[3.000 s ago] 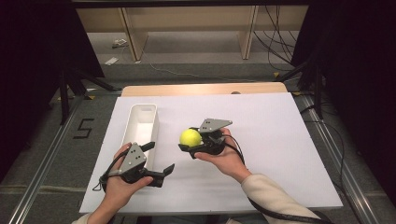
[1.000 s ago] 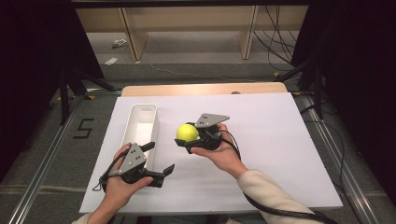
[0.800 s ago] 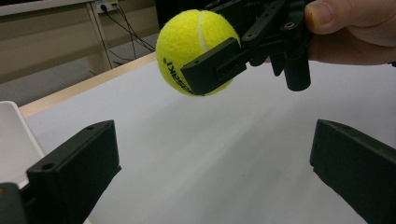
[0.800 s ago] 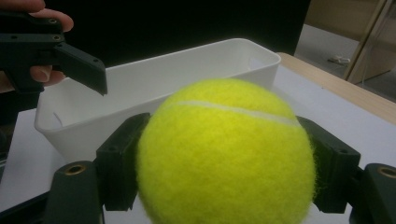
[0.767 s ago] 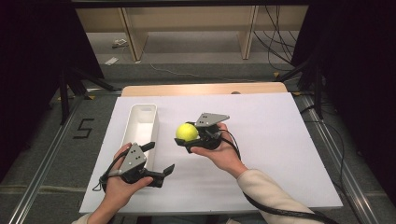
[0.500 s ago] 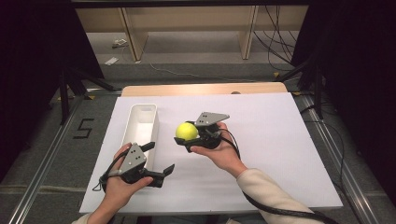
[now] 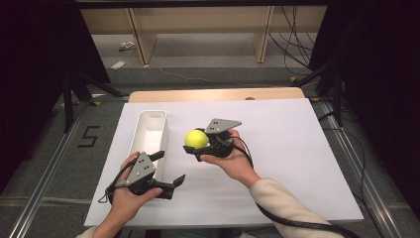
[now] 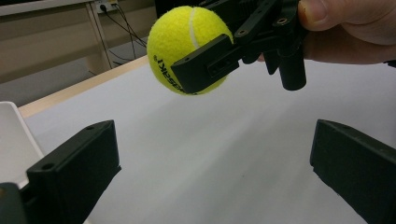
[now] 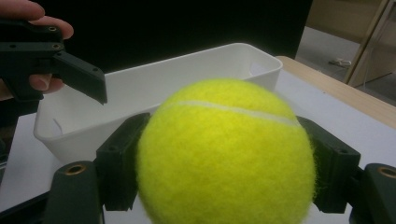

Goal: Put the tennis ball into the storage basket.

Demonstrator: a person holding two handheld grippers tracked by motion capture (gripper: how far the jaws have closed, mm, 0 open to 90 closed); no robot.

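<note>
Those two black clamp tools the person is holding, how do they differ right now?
The right gripper is shut on a yellow tennis ball; the left gripper is open and holds nothing. The right gripper is lifted off the table beside the white bin; the left gripper sits nearer the person, at the bin's near end. Both are black, two-jawed, with a grey plate on top.

Tennis ball (image 9: pixel 224 154) cut off at bottom edge in right gripper view, hiding tabletop beneath; print on ball (image 8: pixel 161 70) partly covered by claw.
</note>
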